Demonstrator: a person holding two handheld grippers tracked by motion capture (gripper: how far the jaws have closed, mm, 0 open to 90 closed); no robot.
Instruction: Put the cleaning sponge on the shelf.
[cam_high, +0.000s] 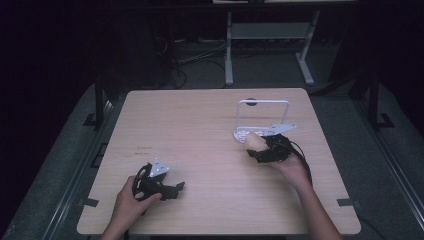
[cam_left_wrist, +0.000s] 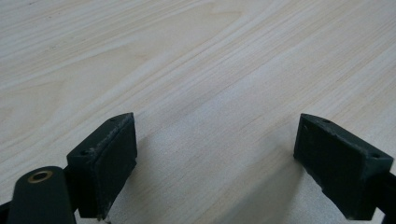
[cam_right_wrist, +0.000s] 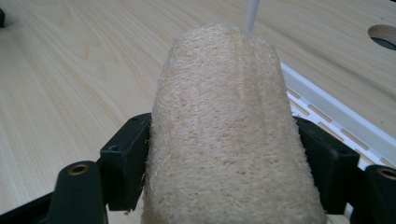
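A tan loofah sponge (cam_right_wrist: 224, 135) sits clamped between the black jaws of my right gripper (cam_right_wrist: 223, 161), which is shut on it. From above, the same loofah (cam_high: 254, 141) and right gripper (cam_high: 260, 150) hover at the front of a small white rack (cam_high: 262, 117) with an upright wire frame, at the table's right side. Near the front left of the table my left gripper (cam_high: 176, 190) rests in a hand. Its jaws stand wide apart over bare wood, left gripper (cam_left_wrist: 215, 163) holding nothing.
The light wooden table (cam_high: 200, 130) has a round cable hole (cam_high: 251, 100) behind the rack. The rack's slotted white base (cam_right_wrist: 336, 116) lies just right of the loofah. A white desk frame (cam_high: 270, 45) stands on the dark floor beyond the table.
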